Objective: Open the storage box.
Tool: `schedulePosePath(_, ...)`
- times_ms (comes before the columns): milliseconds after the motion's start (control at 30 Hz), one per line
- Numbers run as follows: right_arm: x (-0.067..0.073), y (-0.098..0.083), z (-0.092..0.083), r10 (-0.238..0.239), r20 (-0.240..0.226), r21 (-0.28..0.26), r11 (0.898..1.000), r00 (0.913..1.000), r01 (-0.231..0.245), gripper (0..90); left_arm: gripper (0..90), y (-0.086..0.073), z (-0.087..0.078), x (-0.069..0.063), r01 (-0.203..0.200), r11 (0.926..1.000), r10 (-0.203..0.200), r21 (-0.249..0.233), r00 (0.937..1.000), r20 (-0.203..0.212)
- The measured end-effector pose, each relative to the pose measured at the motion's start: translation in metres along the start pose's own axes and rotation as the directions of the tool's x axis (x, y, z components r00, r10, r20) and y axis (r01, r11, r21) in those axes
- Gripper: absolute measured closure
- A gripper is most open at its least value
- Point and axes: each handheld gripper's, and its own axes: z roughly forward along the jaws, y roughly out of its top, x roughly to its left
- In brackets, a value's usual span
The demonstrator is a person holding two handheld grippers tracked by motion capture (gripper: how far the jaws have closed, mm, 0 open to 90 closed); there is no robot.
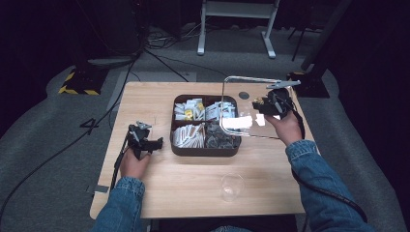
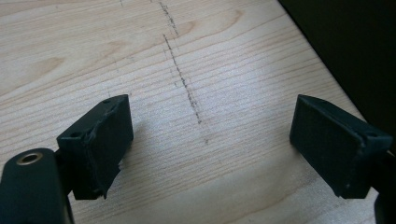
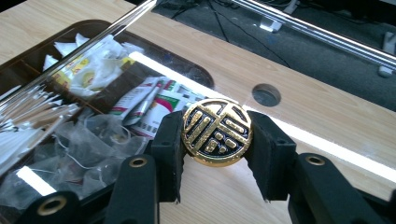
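Right tongs point(image 3: 216, 140) clenched on lid knob point(image 3: 217, 132) (clear lid tilted); left tongs point(image 2: 210, 144) released.

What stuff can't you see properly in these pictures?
- Packets in the tray: too small to read in the high view; in the right gripper view the clear lid blurs them.
- Lid knob: its underside is hidden by the right gripper.
- Glass: faint in the high view; whether anything is in it cannot be told.
- Left gripper: its body is cut off by the bottom edge.
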Motion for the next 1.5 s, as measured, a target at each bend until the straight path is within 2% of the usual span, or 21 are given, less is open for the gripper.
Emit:
schedulePosePath(67,-0.009,-0.004,-0.003,0.022,0.007,-0.006,1.0,0.9997,-0.022,58.0,13.7,0.0,0.0,0.0,0.0,1.0,0.0,0.0,1.0,0.0)
schedulePosePath(300,-0.023,-0.011,-0.008,0.048,0.027,-0.007,0.999,0.9985,-0.047,58.0,13.8,0.0,0.0,0.0,0.0,1.0,0.0,0.001,1.0,-0.002)
schedulePosePath(433,-0.037,-0.019,-0.011,0.082,0.046,-0.005,0.997,0.9956,-0.082,57.9,13.8,0.0,0.0,0.0,-0.001,1.0,0.001,0.001,1.0,-0.001)
schedulePosePath(767,-0.059,-0.033,-0.012,0.121,0.081,0.004,0.993,0.9894,-0.122,58.0,13.8,0.0,0.0,0.0,-0.002,1.0,0.002,0.001,1.0,0.0)
schedulePosePath(1067,-0.074,-0.045,-0.008,0.143,0.101,0.012,0.989,0.9845,-0.145,58.0,13.9,-0.001,-0.001,-0.001,0.0,1.0,0.0,0.0,1.0,-0.002)
schedulePosePath(1267,-0.076,-0.058,-0.001,0.124,0.104,0.028,0.991,0.9868,-0.127,58.0,13.9,-0.001,-0.001,-0.001,0.0,1.0,0.0,-0.001,1.0,-0.002)
schedulePosePath(1500,-0.082,-0.074,0.011,0.141,0.11,0.055,0.988,0.9839,-0.148,58.0,13.8,-0.001,-0.001,-0.001,0.0,1.0,0.0,0.0,1.0,-0.002)
